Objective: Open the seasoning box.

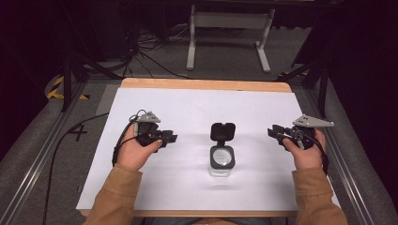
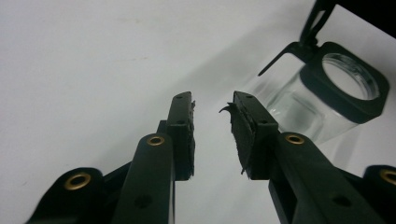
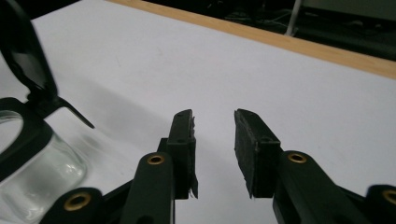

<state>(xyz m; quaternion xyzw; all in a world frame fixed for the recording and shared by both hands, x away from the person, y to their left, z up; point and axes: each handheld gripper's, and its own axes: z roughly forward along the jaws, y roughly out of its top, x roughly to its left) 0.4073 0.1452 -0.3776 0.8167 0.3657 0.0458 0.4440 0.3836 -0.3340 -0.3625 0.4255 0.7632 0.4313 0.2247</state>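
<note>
High view: a clear glass jar (image 1: 221,161) with a black collar is seen standing upright on the white sheet (image 1: 187,103), its black flip lid (image 1: 222,131) swung open toward the far side. The left gripper (image 1: 170,138) is held to the jar's left and the right gripper (image 1: 272,132) to its right, each well apart from it. Both pairs of jaws are seen parted, with nothing gripped between them.
</note>
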